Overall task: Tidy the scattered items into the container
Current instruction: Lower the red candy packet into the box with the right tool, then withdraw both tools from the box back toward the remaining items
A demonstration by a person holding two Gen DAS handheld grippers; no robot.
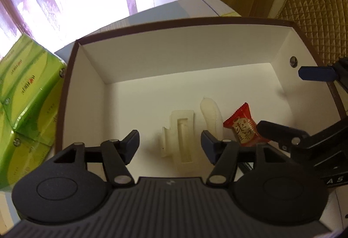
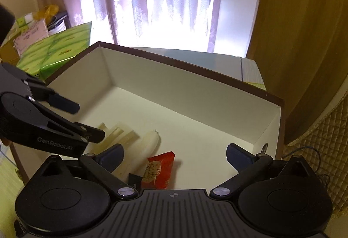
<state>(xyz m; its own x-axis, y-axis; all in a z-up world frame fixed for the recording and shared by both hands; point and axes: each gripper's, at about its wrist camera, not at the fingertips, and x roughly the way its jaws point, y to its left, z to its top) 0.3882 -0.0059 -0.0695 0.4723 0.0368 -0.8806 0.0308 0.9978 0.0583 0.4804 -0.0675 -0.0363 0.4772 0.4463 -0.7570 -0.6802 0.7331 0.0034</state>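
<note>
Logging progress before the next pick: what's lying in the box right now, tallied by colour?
Whitish: 2, a hair clip and a ridged oblong piece
Red: 1, a snack packet
Black: 1, a small item mostly hidden behind the fingers
Total: 4 in the box

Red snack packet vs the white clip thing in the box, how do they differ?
The red snack packet is bright, printed and flat with crimped edges; the white clip is plain, off-white and moulded, with a long slot. The packet lies near the right gripper; the clip sits below the left gripper. Both rest loose on the floor of the box, neither gripped.
</note>
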